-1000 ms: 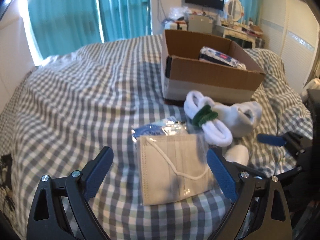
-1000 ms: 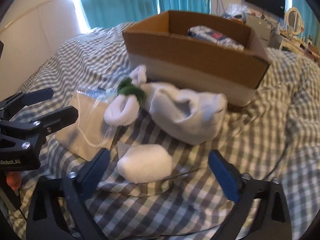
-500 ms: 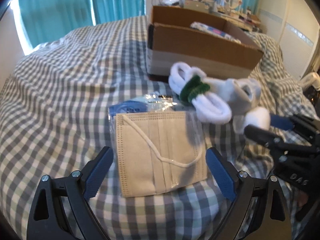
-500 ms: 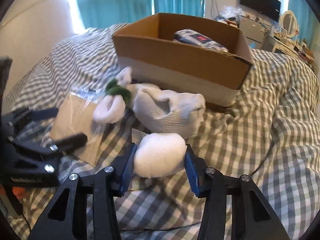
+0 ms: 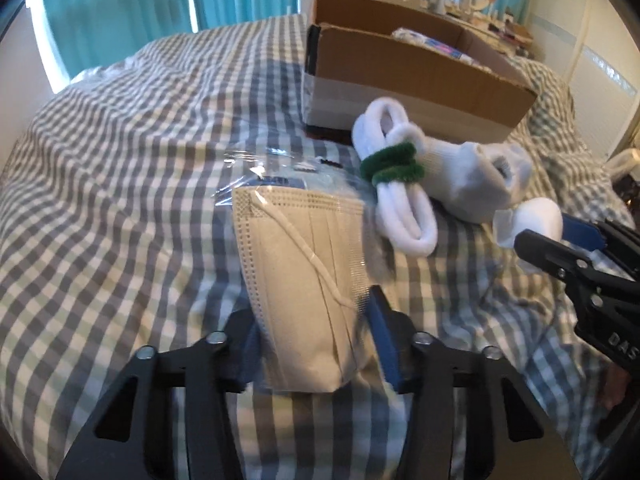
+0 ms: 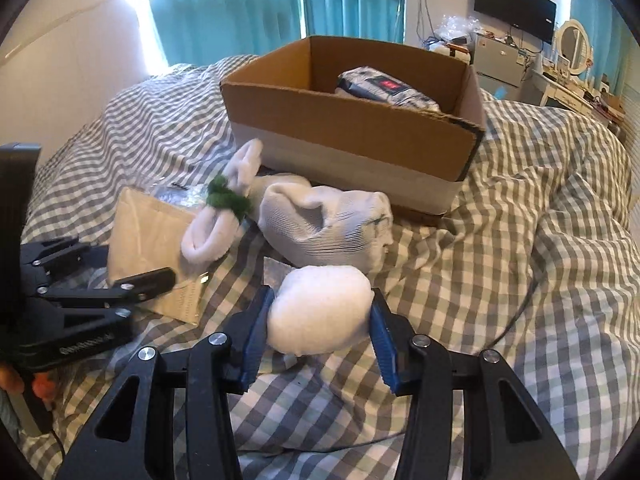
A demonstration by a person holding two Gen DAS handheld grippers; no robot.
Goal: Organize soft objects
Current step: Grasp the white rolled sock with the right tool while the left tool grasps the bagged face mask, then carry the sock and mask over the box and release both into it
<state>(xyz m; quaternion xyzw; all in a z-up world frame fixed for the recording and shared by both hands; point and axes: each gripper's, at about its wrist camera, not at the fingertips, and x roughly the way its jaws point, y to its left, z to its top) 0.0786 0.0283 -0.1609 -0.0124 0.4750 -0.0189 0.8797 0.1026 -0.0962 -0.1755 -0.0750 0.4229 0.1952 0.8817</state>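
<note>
My left gripper is shut on a beige face-mask pack in clear wrap, lying on the checked bed. My right gripper is shut on a white cotton ball; it also shows in the left wrist view. A white looped cord tied with a green band and a white sock bundle lie between the grippers and the open cardboard box. A patterned packet lies inside the box.
The checked bedspread is rumpled, with folds on the right. Teal curtains hang behind the bed. A TV, a small fridge and a dressing table stand at the far right.
My left gripper moved forward and shut on the mask pack. My right gripper closed on the cotton ball half a second ago and still holds it.
</note>
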